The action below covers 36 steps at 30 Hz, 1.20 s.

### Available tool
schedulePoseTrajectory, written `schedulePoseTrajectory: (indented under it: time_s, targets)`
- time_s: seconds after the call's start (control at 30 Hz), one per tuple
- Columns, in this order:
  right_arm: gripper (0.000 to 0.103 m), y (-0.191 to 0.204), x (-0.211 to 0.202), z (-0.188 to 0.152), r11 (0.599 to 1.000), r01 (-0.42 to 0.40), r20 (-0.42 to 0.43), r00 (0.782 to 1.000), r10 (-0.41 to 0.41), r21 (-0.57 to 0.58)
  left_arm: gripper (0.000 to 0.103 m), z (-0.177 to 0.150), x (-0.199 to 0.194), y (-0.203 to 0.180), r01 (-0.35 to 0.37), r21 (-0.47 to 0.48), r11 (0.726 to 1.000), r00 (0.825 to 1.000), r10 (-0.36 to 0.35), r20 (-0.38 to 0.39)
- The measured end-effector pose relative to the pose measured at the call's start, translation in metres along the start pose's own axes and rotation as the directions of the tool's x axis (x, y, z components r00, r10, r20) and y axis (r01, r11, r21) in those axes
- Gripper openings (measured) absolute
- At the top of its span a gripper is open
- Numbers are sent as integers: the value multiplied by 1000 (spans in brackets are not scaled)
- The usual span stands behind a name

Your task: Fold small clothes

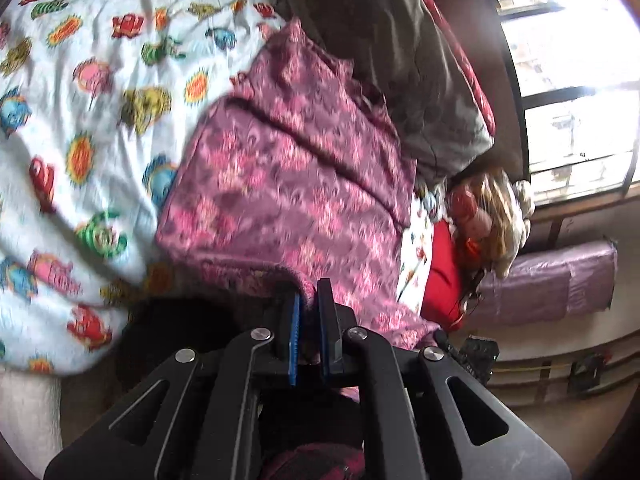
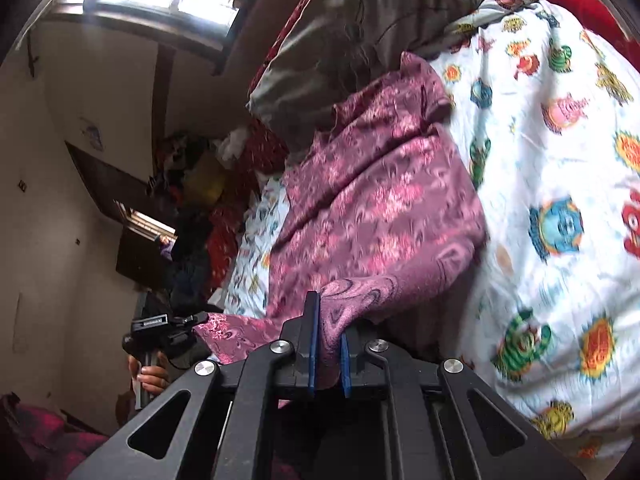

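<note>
Both grippers clench the near hem of the purple garment (image 1: pixel 288 184) — left hand-held gripper (image 1: pixel 309 300), right hand-held gripper (image 2: pixel 329 320) — its length stretching away across the bed (image 1: pixel 100 80).

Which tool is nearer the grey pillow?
Cannot tell; neither is clearly closer. The left tool and the right tool each grip the near edge of the purple cloth, and the grey pillow lies beyond its far end.
</note>
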State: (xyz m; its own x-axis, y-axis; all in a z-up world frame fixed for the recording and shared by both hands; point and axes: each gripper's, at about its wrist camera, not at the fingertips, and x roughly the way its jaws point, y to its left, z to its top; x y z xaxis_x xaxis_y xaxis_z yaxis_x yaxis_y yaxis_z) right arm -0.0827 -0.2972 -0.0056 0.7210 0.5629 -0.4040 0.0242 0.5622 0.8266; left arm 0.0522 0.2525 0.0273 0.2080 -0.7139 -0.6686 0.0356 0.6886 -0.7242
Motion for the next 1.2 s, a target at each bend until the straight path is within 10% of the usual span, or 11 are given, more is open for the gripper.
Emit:
schedulePoseTrajectory:
  time_s: [0.57,1.2]
  targets:
    - [8,-26,70,122,996,19,92,995,-28,90,6,138,40,2,1,-24,1000,984,3,179]
    - [8,-100,166,252,953,64,157,981,-115,296,6,291,155,-5,-103,-74,992,979,114,168]
